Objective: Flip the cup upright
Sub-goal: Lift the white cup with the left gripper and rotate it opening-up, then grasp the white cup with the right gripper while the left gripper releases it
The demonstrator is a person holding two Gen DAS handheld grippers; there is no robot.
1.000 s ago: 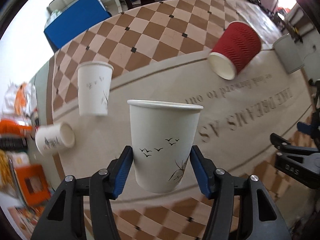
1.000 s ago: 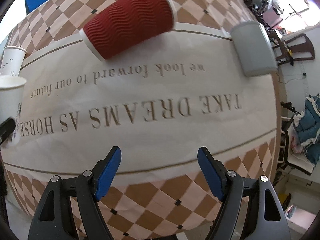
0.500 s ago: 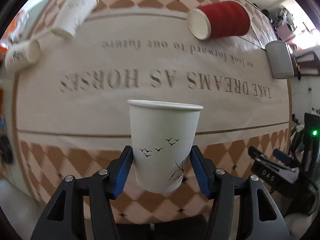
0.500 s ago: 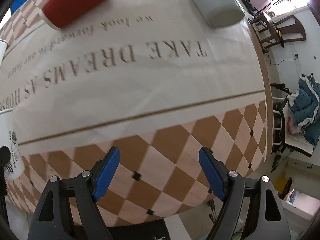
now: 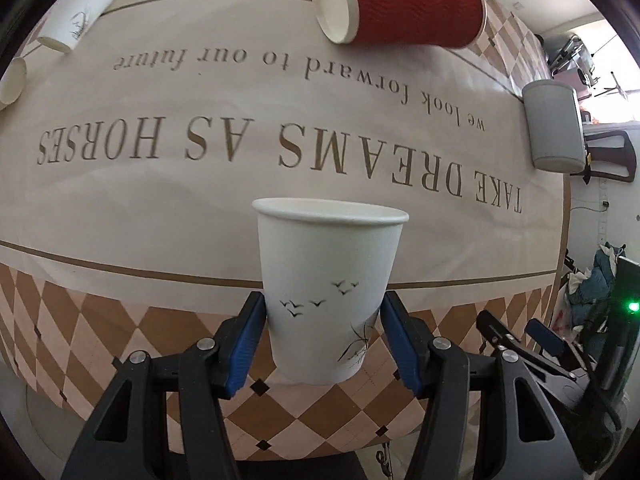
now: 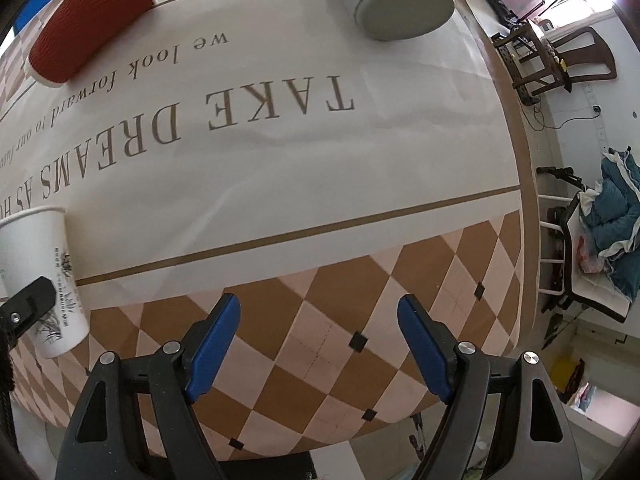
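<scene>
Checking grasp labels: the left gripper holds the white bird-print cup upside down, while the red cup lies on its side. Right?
Not quite. In the left wrist view the left gripper holds the white cup upright, rim up. The red cup does lie sideways.

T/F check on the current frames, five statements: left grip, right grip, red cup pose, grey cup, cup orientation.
1. The left gripper is shut on the white bird-print cup. True.
2. The held cup has its rim facing down. False: its open rim is up and the narrow base is below.
3. The right gripper holds a cup. False: its jaws stand open with only the checkered tablecloth between them.
4. The red ribbed cup lies on its side. True.
5. The grey cup stands between the right gripper's fingers. False: it sits far from them, near the table's far edge.
</scene>
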